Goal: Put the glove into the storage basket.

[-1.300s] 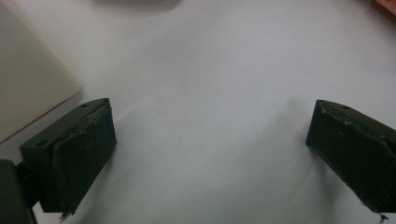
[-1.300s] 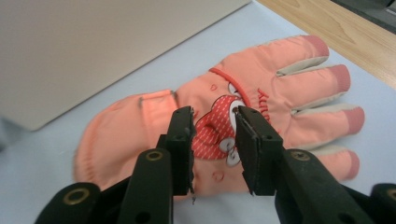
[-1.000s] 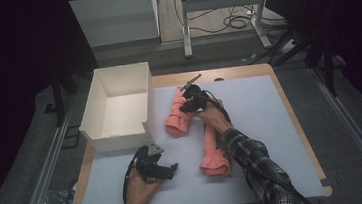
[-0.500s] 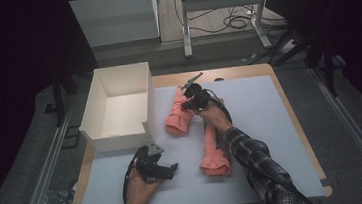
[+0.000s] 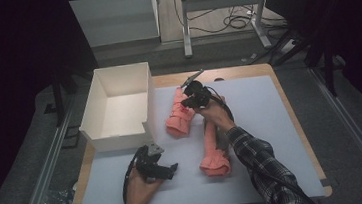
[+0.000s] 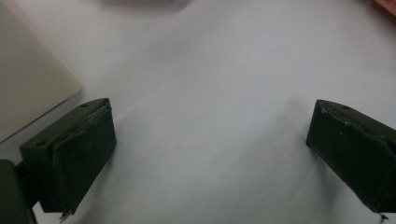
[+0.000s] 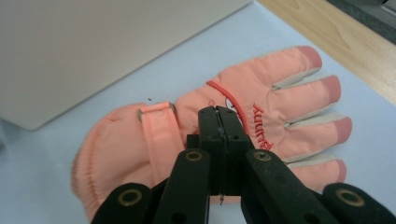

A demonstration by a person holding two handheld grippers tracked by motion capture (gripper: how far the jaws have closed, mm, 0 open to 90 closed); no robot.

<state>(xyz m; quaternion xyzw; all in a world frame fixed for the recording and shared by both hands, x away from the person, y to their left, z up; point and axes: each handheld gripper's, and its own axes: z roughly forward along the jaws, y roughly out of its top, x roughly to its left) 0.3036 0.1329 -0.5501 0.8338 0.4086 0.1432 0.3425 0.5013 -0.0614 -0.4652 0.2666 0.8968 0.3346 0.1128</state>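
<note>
In the last second the right tongs (image 7: 218, 122) have just been closing, and in the right gripper view their two black jaws now stand pressed together on the back of the pink glove (image 7: 261, 126), seemingly pinching a fold of its fabric near the red cord, though the pinched bit itself is hidden between the pads. In the high view the right hand looks a touch higher above the glove than a second ago, while the glove itself lies much where it lay, so I judge the grip is made and the lift is only beginning; the likely aim is to carry it into the white box (image 5: 94, 106). That glove (image 5: 179, 117) lies on the counter (image 5: 271, 123) near its far edge, just beside the box's right wall, fingers pointing toward the far edge. The second glove (image 5: 214, 151) lies nearer the counter's middle, partly under the right forearm, untouched. The left tongs (image 5: 163, 170) rest near the front left corner of the counter, just in front of the box; in the left gripper view the jaws stand wide apart over bare counter with nothing between them, and they look unmoved since a second ago.
</note>
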